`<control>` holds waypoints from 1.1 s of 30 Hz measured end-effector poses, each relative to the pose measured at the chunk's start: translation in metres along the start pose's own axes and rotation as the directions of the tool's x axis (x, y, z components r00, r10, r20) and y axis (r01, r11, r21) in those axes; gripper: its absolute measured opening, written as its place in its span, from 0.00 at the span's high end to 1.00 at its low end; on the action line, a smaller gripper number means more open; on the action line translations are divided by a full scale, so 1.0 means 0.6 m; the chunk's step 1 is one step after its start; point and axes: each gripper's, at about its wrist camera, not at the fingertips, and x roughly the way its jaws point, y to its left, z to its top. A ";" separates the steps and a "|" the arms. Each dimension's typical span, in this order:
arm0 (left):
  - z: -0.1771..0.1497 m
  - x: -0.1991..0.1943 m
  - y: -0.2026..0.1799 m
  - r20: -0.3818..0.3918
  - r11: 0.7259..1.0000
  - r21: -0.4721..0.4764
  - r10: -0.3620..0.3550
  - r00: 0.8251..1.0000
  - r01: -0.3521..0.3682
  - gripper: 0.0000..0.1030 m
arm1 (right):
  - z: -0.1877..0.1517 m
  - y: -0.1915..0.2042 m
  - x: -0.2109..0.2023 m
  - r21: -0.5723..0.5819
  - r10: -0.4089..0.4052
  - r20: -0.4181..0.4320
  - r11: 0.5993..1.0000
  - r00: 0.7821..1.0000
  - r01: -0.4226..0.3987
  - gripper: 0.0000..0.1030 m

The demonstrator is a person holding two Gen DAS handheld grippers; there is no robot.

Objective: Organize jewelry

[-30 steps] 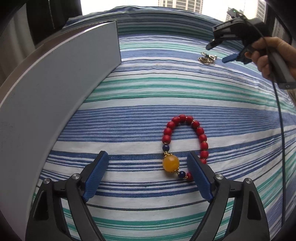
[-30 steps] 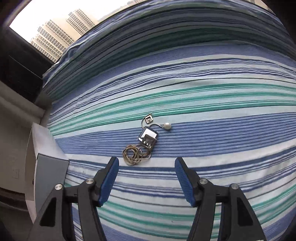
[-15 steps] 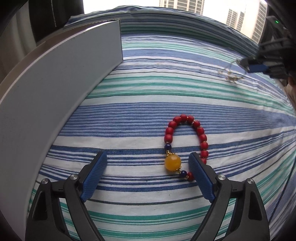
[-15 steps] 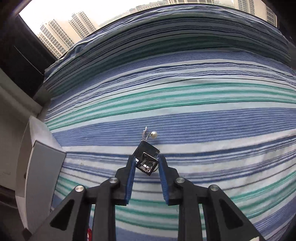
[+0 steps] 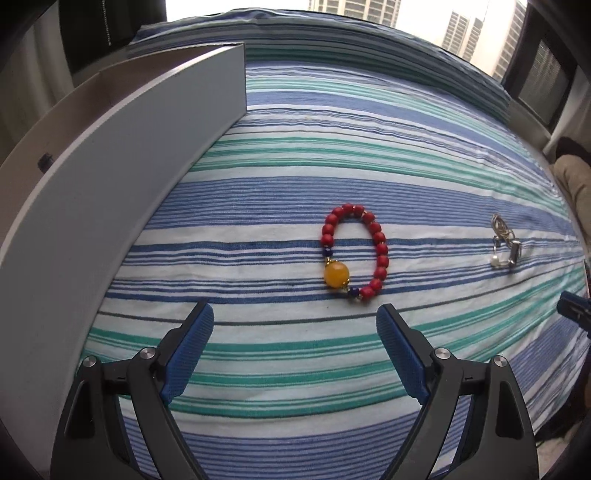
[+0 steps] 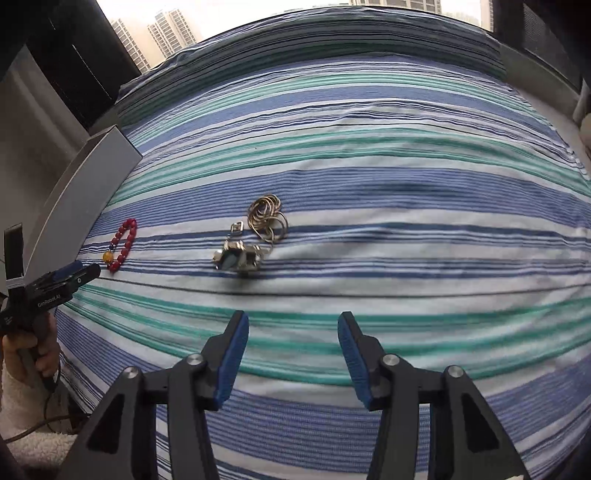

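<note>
A bed covered by a striped sheet (image 6: 369,155) in blue, teal and white bands fills both views. Behind it a window (image 5: 424,22) lets in flat, pale daylight, with high-rise towers (image 6: 166,33) outside (their tops cut off by the frame). Dark window frames (image 6: 85,70) stand at the sides, and a pale grey wall (image 6: 33,133) shows at left

left gripper (image 5: 294,330): black linkage arms, ribbed blue pads, silver pivot screws
right gripper (image 6: 293,341): same black arms, blue pads, round silver screws
marking: white lettering along the left gripper's black body
cable: thin dark cord below the handle
sleeve (image 6: 31,424): white, fleecy cuff
</note>
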 end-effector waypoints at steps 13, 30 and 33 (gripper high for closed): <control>-0.023 -0.051 0.030 -0.013 0.999 -0.053 0.010 1.000 -0.011 0.10 | -0.029 0.042 -0.004 -0.072 0.009 0.034 0.997 0.999 -0.007 0.50; -0.003 -0.017 0.000 -0.049 0.999 -0.055 -0.003 0.999 0.000 0.10 | -0.047 0.035 -0.003 -0.062 0.013 0.016 0.998 1.000 -0.012 0.50; 0.008 -0.016 -0.009 -0.041 0.999 -0.043 0.020 0.999 -0.022 0.10 | -0.046 0.043 0.005 -0.070 0.024 0.006 0.997 1.000 -0.023 0.50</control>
